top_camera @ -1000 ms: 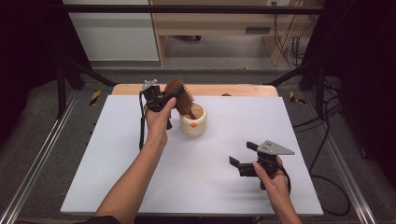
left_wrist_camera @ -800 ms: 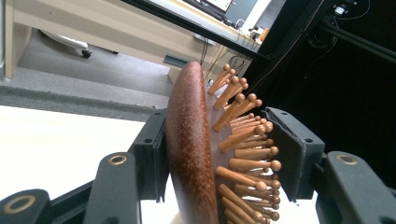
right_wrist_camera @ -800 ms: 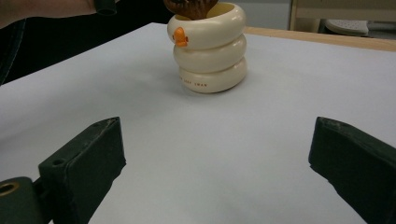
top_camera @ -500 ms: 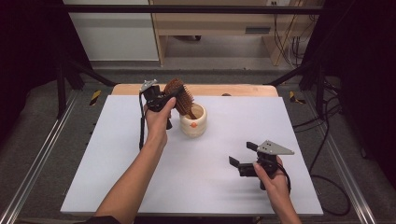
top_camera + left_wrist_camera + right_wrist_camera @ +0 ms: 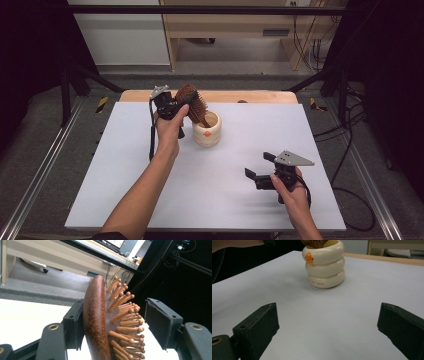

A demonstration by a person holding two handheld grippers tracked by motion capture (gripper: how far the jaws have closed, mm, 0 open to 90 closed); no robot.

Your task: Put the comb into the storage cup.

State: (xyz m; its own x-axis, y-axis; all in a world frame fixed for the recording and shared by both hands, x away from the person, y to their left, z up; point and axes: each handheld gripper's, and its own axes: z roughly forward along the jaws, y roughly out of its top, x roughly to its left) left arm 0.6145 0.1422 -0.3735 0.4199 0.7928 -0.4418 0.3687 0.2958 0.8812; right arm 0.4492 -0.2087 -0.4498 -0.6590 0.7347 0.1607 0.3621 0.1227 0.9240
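Nearest me, my right tongs (image 5: 256, 169) rest wide and empty on the counter (image 5: 110, 190), well short of the cup (image 5: 207, 131). Beyond, my left tongs (image 5: 184, 102) have just been opening: the wooden brush (image 5: 100, 322) leans on one pad, clear of the other (handle down in the cup). Room lies open leftward.

White table (image 5: 125, 165), wooden cabinet (image 5: 225, 22)
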